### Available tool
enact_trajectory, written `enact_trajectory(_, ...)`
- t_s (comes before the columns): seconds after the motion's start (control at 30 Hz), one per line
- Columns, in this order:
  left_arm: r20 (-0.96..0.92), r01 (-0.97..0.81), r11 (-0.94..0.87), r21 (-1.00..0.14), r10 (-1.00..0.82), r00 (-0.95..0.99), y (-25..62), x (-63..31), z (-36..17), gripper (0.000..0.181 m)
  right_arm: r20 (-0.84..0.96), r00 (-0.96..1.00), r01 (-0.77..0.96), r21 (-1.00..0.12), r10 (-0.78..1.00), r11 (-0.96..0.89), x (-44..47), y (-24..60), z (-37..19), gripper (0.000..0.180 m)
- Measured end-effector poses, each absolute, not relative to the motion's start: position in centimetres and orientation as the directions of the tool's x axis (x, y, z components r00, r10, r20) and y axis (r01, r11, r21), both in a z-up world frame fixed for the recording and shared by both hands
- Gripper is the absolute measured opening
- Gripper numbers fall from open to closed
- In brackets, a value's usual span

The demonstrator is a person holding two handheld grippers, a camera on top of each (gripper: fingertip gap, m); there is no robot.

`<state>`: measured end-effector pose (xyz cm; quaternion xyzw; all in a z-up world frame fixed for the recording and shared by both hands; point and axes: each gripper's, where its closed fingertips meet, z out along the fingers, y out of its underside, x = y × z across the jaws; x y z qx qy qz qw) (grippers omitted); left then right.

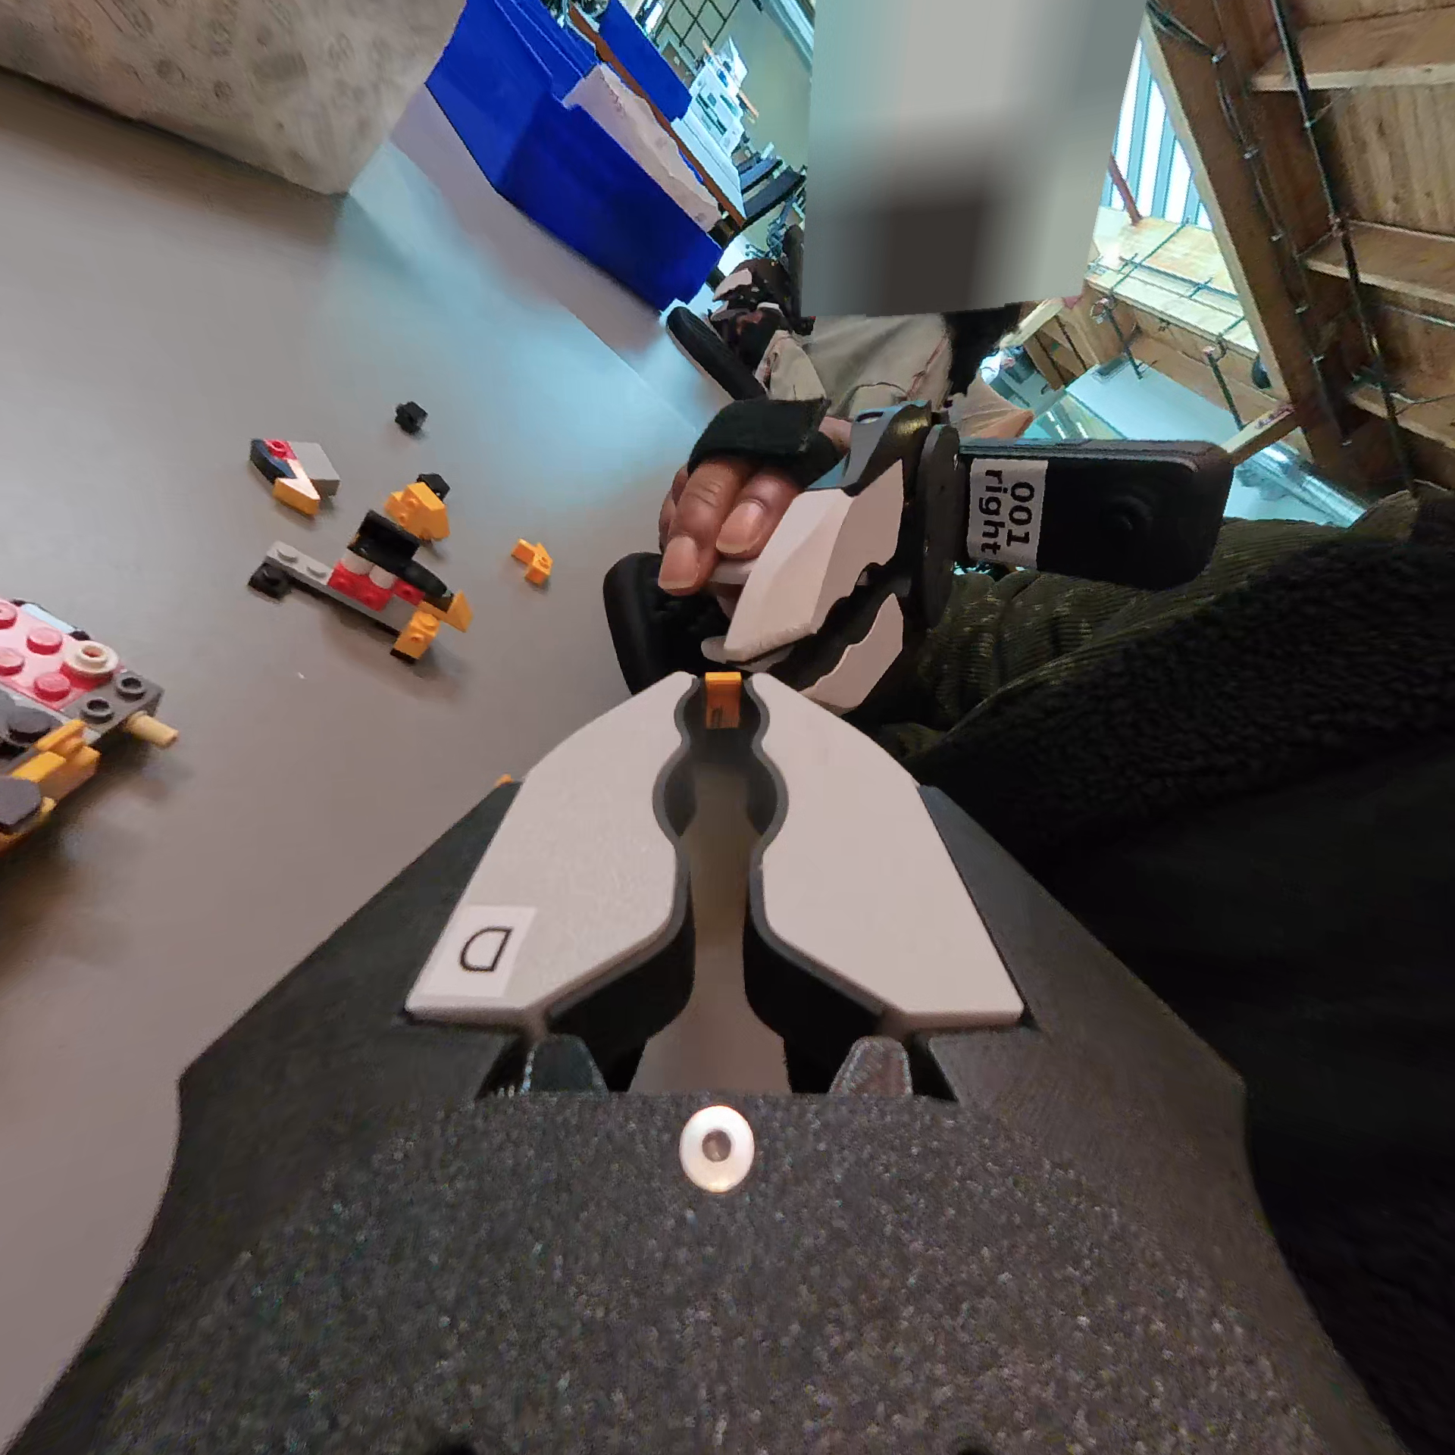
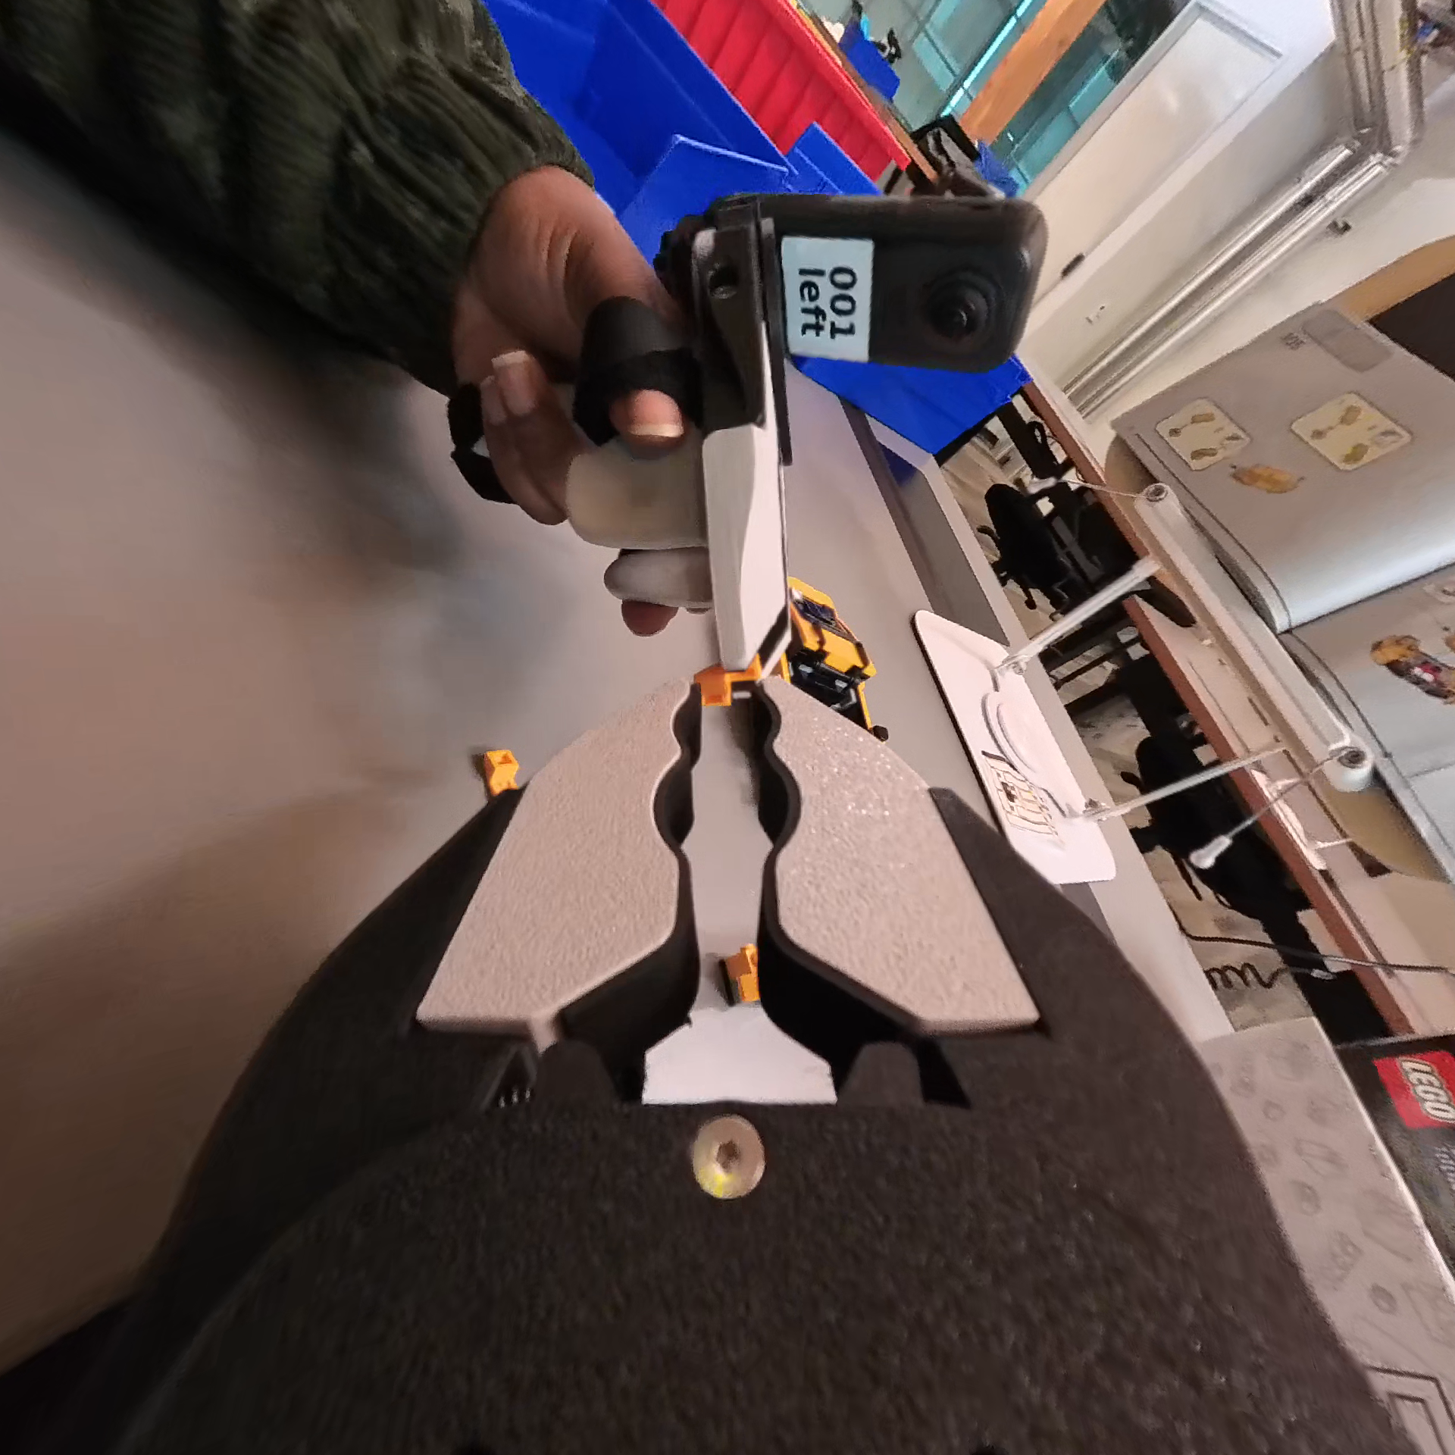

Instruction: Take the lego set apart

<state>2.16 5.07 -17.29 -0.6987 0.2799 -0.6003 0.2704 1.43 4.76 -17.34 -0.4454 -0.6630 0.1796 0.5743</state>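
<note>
Lego: small orange piece [image 1: 722, 699] pinched at the tips of both our left gripper [image 1: 722, 693] and right gripper [image 2: 728, 693], held above the table [image 1: 197, 315]. Both clamped on it. Risk we see: tiny grip area, so a twist could shoot it off among loose bricks [image 1: 378, 567].

Two wrist cameras, close range, facing each other; shared: small orange brick [image 1: 723, 699] [image 2: 715, 683], probably grey tabletop [image 1: 197, 315] [image 2: 157, 630].

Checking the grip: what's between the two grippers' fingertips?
A small orange lego piece, pinched by the left gripper and right gripper; both wrist views show it.
</note>
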Motion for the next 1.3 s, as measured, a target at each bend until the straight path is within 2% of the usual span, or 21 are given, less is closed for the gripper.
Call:
enact_trajectory(0.33,0.736,-0.061,-0.740,-0.669,-0.672,0.077,4.9,2.2,-17.3,0.008,0.617,0.012,0.394,-0.726,0.787,0.563,1.3,4.3,-17.9,0.014)
enact_trajectory(0.5,0.737,-0.075,-0.740,-0.668,-0.672,0.066,4.6,2.4,-17.3,0.008,0.630,0.021,0.398,-0.718,0.777,0.571,1.0,4.4,-17.9,0.008)
enact_trajectory(0.8,0.711,-0.110,-0.714,-0.692,-0.700,0.069,4.2,2.1,-16.5,0.008,0.650,0.025,0.425,-0.695,0.760,0.580,1.2,4.4,-17.5,0.007)
enact_trajectory(0.87,0.713,-0.037,-0.715,-0.698,-0.699,0.058,5.0,0.5,-15.1,0.007,0.647,0.041,0.457,-0.690,0.762,0.561,2.2,5.4,-18.0,0.007)
enact_trajectory(0.97,0.636,-0.087,-0.650,-0.755,-0.758,0.144,5.4,-1.2,-15.3,0.008,0.591,0.071,0.418,-0.749,0.804,0.514,2.5,5.8,-17.5,0.007)
enact_trajectory(1.17,0.466,-0.272,-0.562,-0.781,-0.814,0.346,6.3,-4.1,-18.0,0.008,0.547,0.079,0.428,-0.774,0.834,0.467,2.4,6.5,-18.4,0.008)
enact_trajectory(1.3,0.262,-0.367,-0.462,-0.807,-0.838,0.479,7.1,-7.3,-18.9,0.007,0.531,0.115,0.416,-0.793,0.840,0.445,2.6,7.1,-18.2,0.007)
